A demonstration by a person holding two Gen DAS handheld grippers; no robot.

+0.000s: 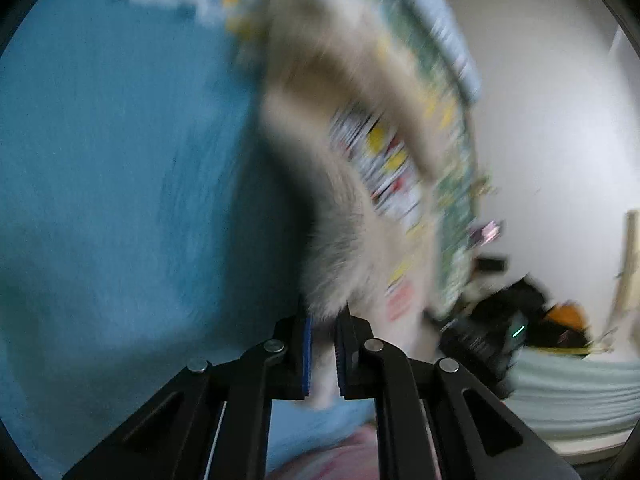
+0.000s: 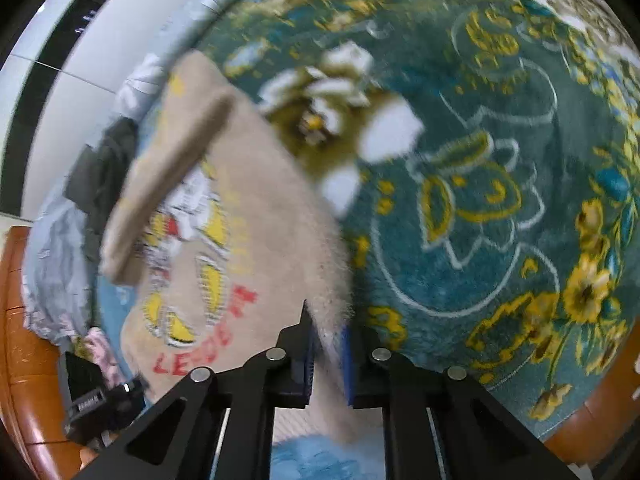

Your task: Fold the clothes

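A fuzzy beige sweater (image 1: 344, 216) with a yellow, white and red cartoon print hangs in the air, blurred by motion. My left gripper (image 1: 324, 344) is shut on one fluffy edge of it. My right gripper (image 2: 328, 356) is shut on another edge of the same sweater (image 2: 224, 240), whose red lettering and a loose sleeve show to the left. The sweater is held above a teal floral blanket (image 2: 480, 200).
A light blue cloth (image 1: 120, 180) fills the left of the left wrist view. A white wall (image 1: 552, 120) and a dark pile of items (image 1: 512, 320) lie to the right. A heap of other clothes (image 2: 60, 240) and an orange-brown wooden edge (image 2: 24, 340) sit at the left of the right wrist view.
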